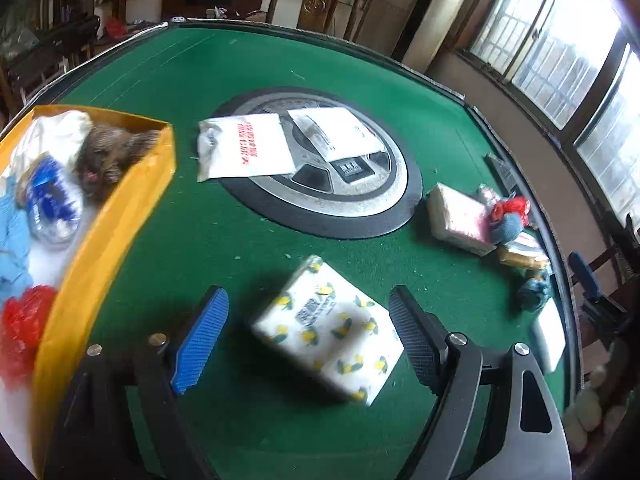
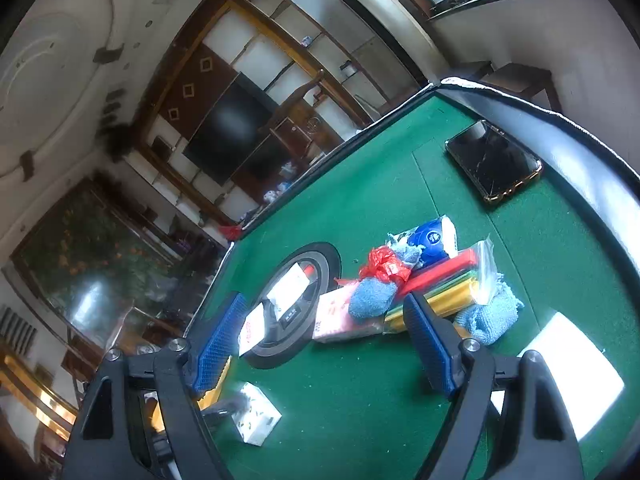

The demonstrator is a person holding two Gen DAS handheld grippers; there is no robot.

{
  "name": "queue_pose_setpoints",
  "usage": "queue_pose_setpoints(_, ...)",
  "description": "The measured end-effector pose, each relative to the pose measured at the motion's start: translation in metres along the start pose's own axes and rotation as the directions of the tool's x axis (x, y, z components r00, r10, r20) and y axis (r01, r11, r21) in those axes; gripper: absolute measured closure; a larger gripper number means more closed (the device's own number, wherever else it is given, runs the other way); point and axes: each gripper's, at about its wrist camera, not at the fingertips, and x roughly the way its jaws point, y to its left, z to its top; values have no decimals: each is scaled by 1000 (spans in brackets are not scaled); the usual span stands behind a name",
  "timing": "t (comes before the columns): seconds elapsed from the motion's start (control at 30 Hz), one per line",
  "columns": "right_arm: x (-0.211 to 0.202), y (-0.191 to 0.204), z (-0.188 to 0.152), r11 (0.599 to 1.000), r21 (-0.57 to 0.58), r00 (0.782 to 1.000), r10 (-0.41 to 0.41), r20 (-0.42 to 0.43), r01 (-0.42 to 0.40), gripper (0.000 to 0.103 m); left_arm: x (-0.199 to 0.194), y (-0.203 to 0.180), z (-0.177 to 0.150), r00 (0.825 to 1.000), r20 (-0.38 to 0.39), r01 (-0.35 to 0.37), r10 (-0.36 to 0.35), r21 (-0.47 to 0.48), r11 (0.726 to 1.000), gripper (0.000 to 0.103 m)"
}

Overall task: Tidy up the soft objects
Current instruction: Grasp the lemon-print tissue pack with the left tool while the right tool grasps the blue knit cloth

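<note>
One green felt table (image 1: 320,80) fills both views, with one round grey-and-black hub (image 1: 320,168) set in its middle. At the left edge of the left wrist view stands one yellow box (image 1: 120,220), straight-walled, holding a heap of soft things: white cloth, brown fur, a blue knit piece, a red crinkled bag. Two flat white plastic packets (image 1: 244,148) lie on the hub, side by side. One tissue pack with a lemon print (image 1: 328,332) (soft, brick-shaped, blurred) lies on the felt at lower centre, between the fingers of the left gripper (image 1: 312,340); its jaws stand wide and the pads do not touch the pack.

In the right wrist view one pile sits at centre right: a pink tissue pack (image 2: 340,316), two blue terry cloths (image 2: 372,296), one red crinkled bag (image 2: 380,264), one zip bag of coloured sticks (image 2: 452,284). One black phone (image 2: 494,160), glossy, lies at upper right. The right gripper (image 2: 324,344) has nothing between its ribbed blue pads, jaws spread wide.
</note>
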Motion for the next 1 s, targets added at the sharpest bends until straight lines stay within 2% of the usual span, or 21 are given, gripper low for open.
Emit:
queue_pose_setpoints(0.07, 3, 2, -1, 1000, -2, 1000, -6, -4, 6, 26, 12, -15, -4, 999, -42, 13, -10, 73, 997, 20)
queue_pose_setpoints(0.1, 2, 2, 0, 1000, -2, 1000, -10, -1, 10, 26, 9, -23, -8, 1000, -26, 12, -9, 136, 991, 21)
queue_pose_setpoints(0.13, 1, 3, -1, 1000, -2, 1000, -16, 5, 16, 26, 7, -27, -12, 999, -31, 38, -33, 170, 985, 26)
queue_pose_setpoints(0.27, 0, 3, -2, 999, 16, 999, -35, 28, 35, 26, -6, -18, -17, 996, -55, 87, -77, 213, 973, 37)
queue_pose_setpoints(0.3, 1, 2, -2, 999, 20, 999, -38, 28, 38, 26, -10, -13, -17, 995, -59, 96, -85, 209, 973, 37)
queue_pose_setpoints(0.37, 2, 2, -2, 999, 23, 999, -40, 24, 40, 26, -17, -7, -18, 993, -72, 109, -96, 210, 972, 37)
queue_pose_setpoints(0.43, 3, 4, -2, 999, 18, 999, -40, 25, 39, 26, -20, -4, -21, 995, -63, 85, -74, 217, 972, 37)
queue_pose_setpoints(0.57, 0, 1, -2, 998, 21, 997, -60, 47, 59, 26, -12, -14, -25, 993, -81, 99, -85, 197, 975, 24)
queue_pose_setpoints(0.63, -2, -2, -1, 997, 32, 996, -70, 56, 69, 26, -6, -27, -29, 994, -79, 88, -72, 227, 970, 22)
queue_pose_setpoints(0.7, -3, -7, 0, 996, 54, 996, -71, 62, 68, 26, -1, -40, -35, 996, -73, 63, -44, 288, 956, 21)
queue_pose_setpoints(0.87, -9, -16, 1, 992, 92, 991, -97, 90, 89, 26, -9, -62, -52, 1000, -14, 7, 0, 478, 878, 24)
queue_pose_setpoints(1.0, -6, -26, 2, 985, 138, 990, -118, 78, 106, 26, -19, -49, -55, 1000, -11, -6, 14, 522, 853, 25)
